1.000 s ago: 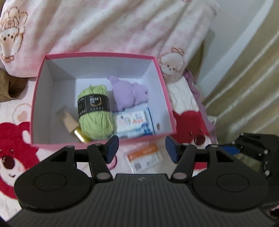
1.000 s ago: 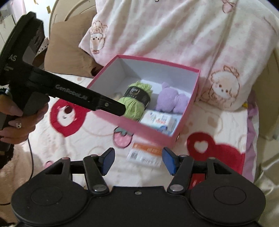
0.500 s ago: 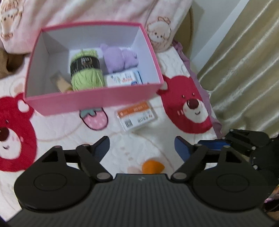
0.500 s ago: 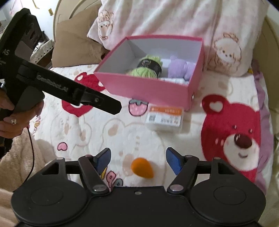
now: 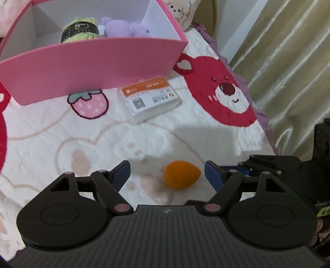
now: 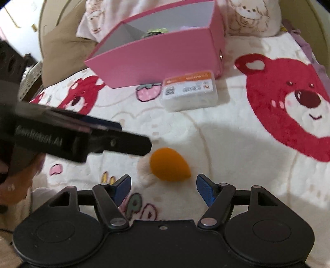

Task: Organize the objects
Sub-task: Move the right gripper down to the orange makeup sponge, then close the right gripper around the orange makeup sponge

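An orange teardrop sponge lies on the bear-print blanket. It sits between the fingers of my left gripper, closer to the right one; the jaws are closing and neither pad touches it. In the right wrist view the sponge lies just ahead of my open right gripper, with the left gripper reaching in from the left. A white packet with an orange label lies in front of the pink box. The box holds green yarn and a purple plush.
The white blanket carries big red bear prints. Pink pillows and a brown cushion lean behind the box. A beige curtain hangs past the bed's right edge. A hand holds the left gripper.
Both grippers have sunk toward the blanket and drawn back from the box. The orange sponge has come into view between their fingers. Both pairs of jaws stand wider than a second ago.
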`<state>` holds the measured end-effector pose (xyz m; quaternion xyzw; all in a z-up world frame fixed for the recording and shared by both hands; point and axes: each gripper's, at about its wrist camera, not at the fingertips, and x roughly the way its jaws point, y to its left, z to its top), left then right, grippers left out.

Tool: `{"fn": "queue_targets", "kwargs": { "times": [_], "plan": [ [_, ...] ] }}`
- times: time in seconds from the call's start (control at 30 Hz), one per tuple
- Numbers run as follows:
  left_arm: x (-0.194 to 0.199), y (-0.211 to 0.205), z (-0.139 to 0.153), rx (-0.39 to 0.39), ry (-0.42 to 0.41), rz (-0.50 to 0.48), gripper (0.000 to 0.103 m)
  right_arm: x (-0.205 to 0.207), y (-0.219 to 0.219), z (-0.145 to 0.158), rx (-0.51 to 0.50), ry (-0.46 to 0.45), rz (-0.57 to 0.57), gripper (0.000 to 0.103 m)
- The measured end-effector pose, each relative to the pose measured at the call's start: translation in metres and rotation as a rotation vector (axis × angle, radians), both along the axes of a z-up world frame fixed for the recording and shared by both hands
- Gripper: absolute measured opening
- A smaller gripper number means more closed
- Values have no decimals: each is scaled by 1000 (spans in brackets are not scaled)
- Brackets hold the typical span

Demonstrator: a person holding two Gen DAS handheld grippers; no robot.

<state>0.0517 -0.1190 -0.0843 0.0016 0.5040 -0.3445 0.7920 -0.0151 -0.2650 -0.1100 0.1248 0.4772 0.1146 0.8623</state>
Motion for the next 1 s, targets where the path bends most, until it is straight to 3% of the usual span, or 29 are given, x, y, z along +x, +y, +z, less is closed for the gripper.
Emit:
{"fn": "queue_targets", "kwargs": {
  "times": [0.13, 0.23, 0.33, 0.4, 0.5, 1.0],
  "plan": [
    [-4, -7, -13, 24, -87, -36, 75, -3, 14, -13, -109, -65, -18, 74],
    [0, -9, -26, -10, -60, -40, 70, -3, 17, -20, -126, -81, -60, 74],
    [0, -12, -37, -33, -40, -46, 61, -6, 17, -23, -109, -111, -111, 66],
    [-1, -10, -40, -78, -22, -50, 46, -8, 21, -24, -106, -131, -122, 53],
    [-2, -9, -43, -118, 8, -64, 35, -12, 31, -23, -157, -149, -112, 51],
    [-14, 22, -6, -196, -20, -36, 34, -18, 58, 19, -255, -202, -34, 51]
  ]
}}
